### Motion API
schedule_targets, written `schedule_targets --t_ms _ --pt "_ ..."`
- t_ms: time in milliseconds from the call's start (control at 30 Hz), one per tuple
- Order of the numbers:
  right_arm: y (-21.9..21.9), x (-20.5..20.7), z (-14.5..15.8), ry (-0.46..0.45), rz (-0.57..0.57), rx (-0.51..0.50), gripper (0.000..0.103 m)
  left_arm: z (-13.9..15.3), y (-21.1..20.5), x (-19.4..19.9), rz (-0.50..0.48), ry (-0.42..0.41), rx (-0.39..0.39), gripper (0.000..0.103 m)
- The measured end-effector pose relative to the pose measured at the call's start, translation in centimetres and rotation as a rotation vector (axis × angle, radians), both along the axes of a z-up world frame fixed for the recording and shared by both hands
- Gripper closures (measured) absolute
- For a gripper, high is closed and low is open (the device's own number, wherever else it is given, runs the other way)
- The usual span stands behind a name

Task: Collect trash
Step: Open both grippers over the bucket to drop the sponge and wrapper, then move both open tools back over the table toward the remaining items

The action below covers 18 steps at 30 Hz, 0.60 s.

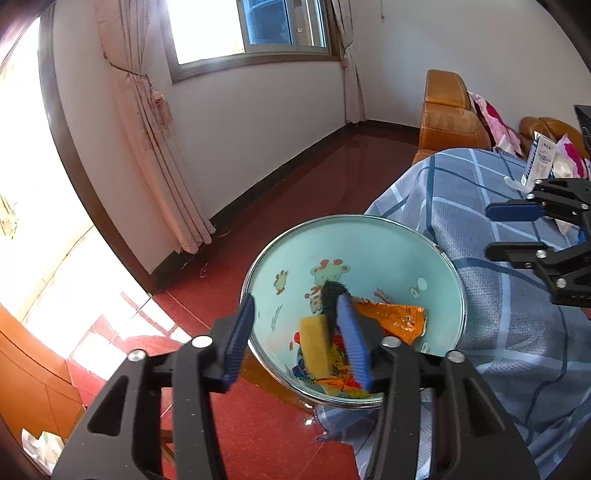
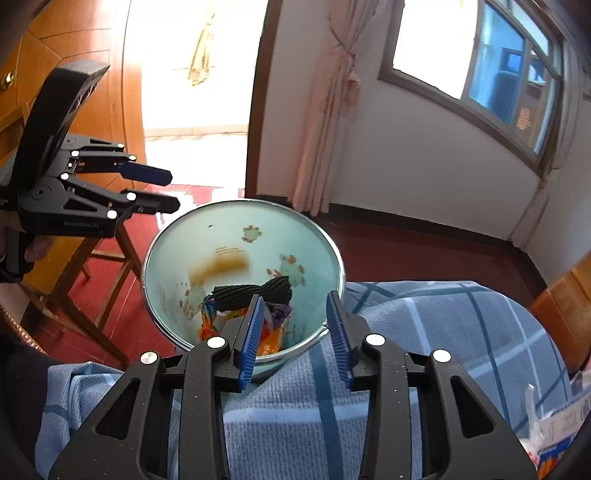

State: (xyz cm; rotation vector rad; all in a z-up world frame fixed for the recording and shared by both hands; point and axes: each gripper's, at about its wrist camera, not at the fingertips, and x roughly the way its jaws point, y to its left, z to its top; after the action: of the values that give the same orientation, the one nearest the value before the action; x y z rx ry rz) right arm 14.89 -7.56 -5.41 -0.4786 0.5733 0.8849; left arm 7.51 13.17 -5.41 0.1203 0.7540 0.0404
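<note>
Left wrist view: left gripper (image 1: 295,336) and right gripper (image 1: 506,232) are seen parted and empty over the trash bin (image 1: 266,254), where a yellow sponge (image 1: 316,345) and orange wrapper (image 1: 400,319) lie. Jaws should be lifted clear before remaining trash on the checked blanket (image 1: 461,195) is sought.

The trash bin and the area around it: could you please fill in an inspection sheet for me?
Surface: blue checked cloth covering the furniture; red floor beside it.
Job's things: pale green trash bin holding an orange wrapper, a yellow sponge, a black ribbed item and colourful scraps.
Clutter: white carton and wrappers on the cloth.
Grippers: left claw open above the bin, empty; right claw open at the rim, empty.
Cables: nothing seen.
Surroundings: window, pink curtains, orange sofa.
</note>
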Motion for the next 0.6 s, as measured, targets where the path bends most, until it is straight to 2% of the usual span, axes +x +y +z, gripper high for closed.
schedule_targets --t_ms 100,167,233,367,467,600 --pt "-1.3 -0.6 0.5 -0.014 -0.050 0.014 0.061 0.1 -0.4 0.0 -0.003 -0.003 -0.006 0.049" --pt "-2.8 -1.0 0.8 -0.032 -0.105 0.016 0.054 0.1 -1.0 0.0 -0.009 -0.006 0.003 0.046" --pt "-4.8 -1.5 1.0 -0.039 -0.180 0.023 0.054 0.1 -1.8 0.3 -0.029 -0.002 0.004 0.046" --pt "-10.7 -1.9 1.4 -0.020 -0.365 0.065 0.054 -0.1 -4.9 1.1 -0.082 0.009 0.003 0.046" --pt "-16.6 -2.0 1.5 0.011 -0.542 0.125 0.054 0.1 -8.5 2.0 -0.149 0.009 -0.009 0.046" --pt "-25.0 -2.0 0.2 0.078 -0.806 0.187 0.051 0.7 -13.4 2.9 -0.238 -0.020 -0.012 0.045"
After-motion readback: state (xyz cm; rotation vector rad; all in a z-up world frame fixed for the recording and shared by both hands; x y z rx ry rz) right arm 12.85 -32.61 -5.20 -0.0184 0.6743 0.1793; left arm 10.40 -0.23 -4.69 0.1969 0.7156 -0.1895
